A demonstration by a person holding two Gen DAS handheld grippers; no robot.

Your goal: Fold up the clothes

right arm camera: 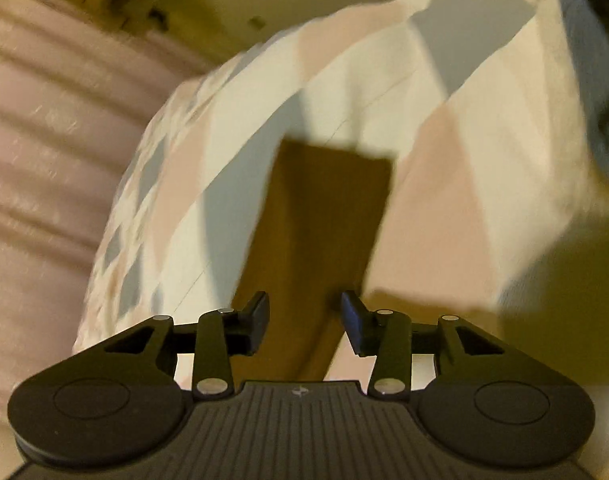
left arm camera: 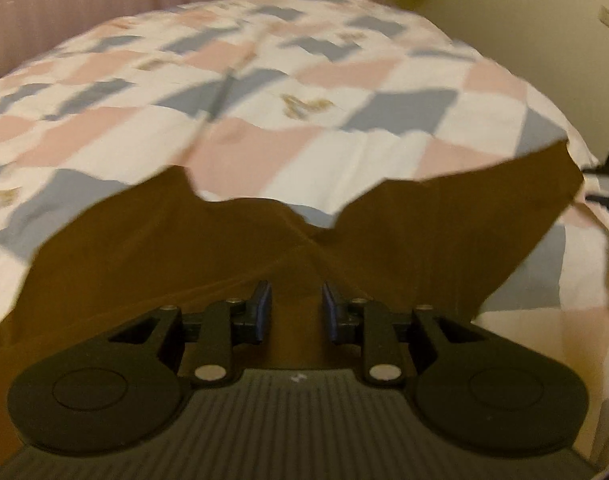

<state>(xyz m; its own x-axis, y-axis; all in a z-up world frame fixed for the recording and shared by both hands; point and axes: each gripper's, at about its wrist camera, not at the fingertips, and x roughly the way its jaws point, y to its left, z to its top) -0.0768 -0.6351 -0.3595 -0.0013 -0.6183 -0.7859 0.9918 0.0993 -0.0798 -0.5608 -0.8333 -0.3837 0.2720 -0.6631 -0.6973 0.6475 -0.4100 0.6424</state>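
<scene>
Two grippers, one brown garment, one bed. The left gripper (left arm camera: 296, 300) has its blue-padded fingers apart, hovering over the brown garment (left arm camera: 184, 248), nothing clamped. The right gripper (right arm camera: 304, 314) is likewise spread above a narrow strip of it. The garment is plain brown, creased, with a jagged far edge, lying on the pink, grey and white checked bedspread (left arm camera: 344, 80). Beyond hang pink curtains (left arm camera: 84, 0).

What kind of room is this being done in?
Most likely a bedroom. A brown garment lies on a bed covered in a pink, grey and white patchwork bedspread, with pinkish curtains hanging behind it and a plain cream wall alongside.
</scene>
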